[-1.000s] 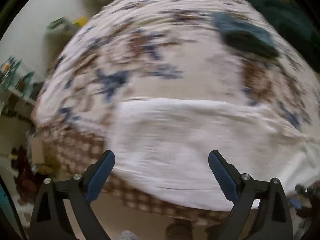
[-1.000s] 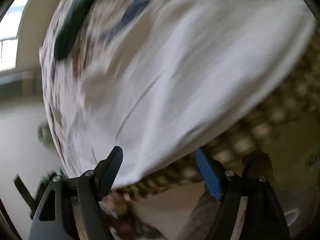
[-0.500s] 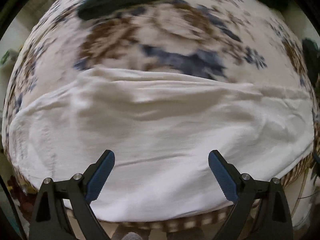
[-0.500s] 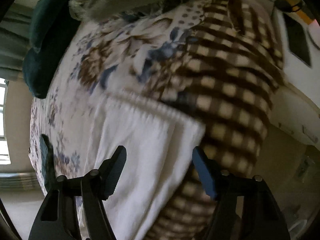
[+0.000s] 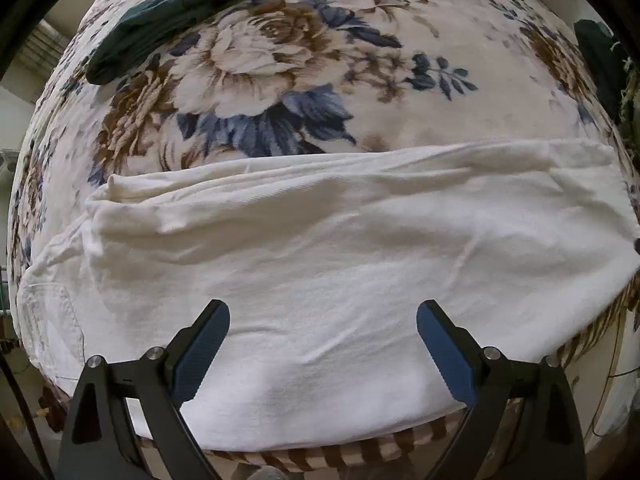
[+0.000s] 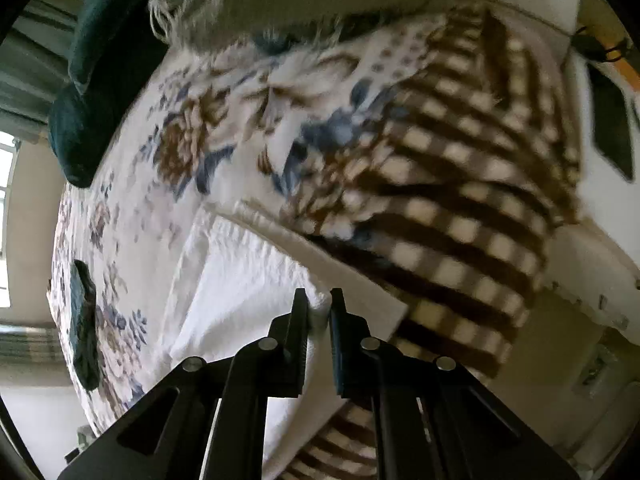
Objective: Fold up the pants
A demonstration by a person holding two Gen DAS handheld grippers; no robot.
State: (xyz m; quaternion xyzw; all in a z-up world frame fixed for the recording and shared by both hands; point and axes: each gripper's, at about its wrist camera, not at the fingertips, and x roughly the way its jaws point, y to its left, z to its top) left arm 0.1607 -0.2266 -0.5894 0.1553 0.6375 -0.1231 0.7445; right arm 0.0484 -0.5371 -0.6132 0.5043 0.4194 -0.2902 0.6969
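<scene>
White pants (image 5: 320,264) lie folded lengthwise across a floral blanket (image 5: 280,64) on a bed. My left gripper (image 5: 323,320) hovers over the pants' near edge, pointing down, its blue-padded jaws wide apart and nothing between them. In the right wrist view the same white pants (image 6: 240,280) end in a ribbed waistband at the bed's corner. My right gripper (image 6: 319,307) has its jaws pinched on that corner of the white fabric, a small fold showing between the pads.
A dark green folded garment (image 5: 176,12) lies on the blanket at the far left. Dark green pillows (image 6: 92,92) sit at the bed's head. The blanket's brown checked border (image 6: 460,200) hangs over the bed's edge. A wall and floor lie beyond.
My right gripper's jaws went from wide apart to closed on the pants' corner. The left gripper slid sideways along the pants and sank closer, still open.
</scene>
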